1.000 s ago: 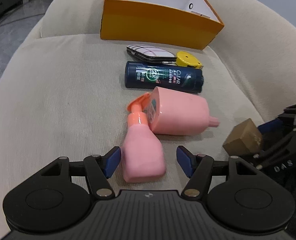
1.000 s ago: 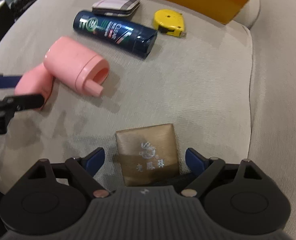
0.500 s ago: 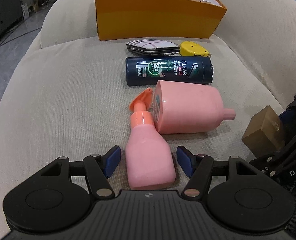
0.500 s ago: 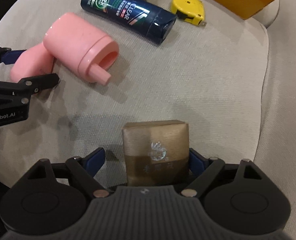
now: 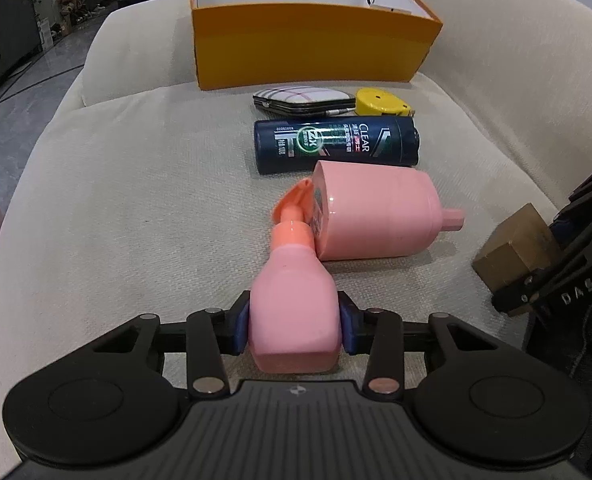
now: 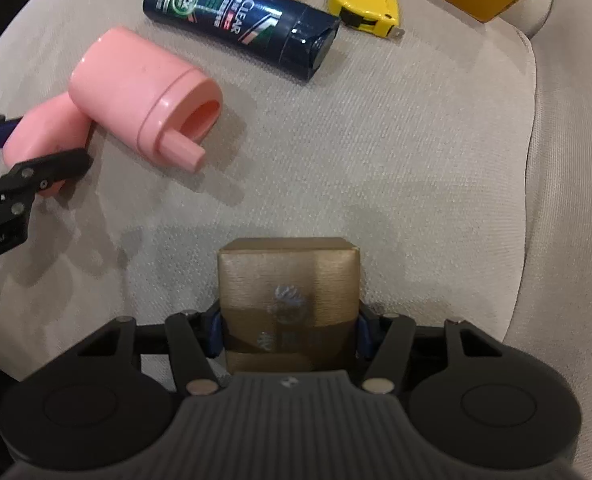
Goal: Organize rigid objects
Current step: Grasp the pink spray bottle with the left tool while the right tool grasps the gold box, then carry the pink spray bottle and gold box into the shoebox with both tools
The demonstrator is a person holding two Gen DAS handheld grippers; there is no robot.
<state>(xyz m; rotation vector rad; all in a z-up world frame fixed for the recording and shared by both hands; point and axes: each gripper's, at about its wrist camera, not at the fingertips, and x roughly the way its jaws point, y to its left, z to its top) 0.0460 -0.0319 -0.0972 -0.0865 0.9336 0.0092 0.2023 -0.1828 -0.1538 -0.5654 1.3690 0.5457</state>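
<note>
Jaws of left gripper [image 5: 294, 327] clamp smooth pink bottle [image 5: 294, 304]; right gripper [image 6: 287, 330] pinches brushed-gold box [image 6: 289, 300] (logo blurred, perhaps embossed).

You can read "CLEAR" and a green "2X" badge on the dark blue shampoo bottle [image 5: 336, 145]; its small print is illegible. Right gripper [image 5: 508, 276] body shows "DAS" in the left wrist view. Left gripper [image 6: 43, 148] body shows "bot.AI", cut off. Gold box [image 6: 288, 312] has a silver emblem, blurred, unreadable.

Two pink bottles [image 5: 294, 304] [image 5: 372, 216], one shampoo bottle [image 5: 336, 144], one tape measure [image 5: 380, 103], one case [image 5: 304, 98].
</note>
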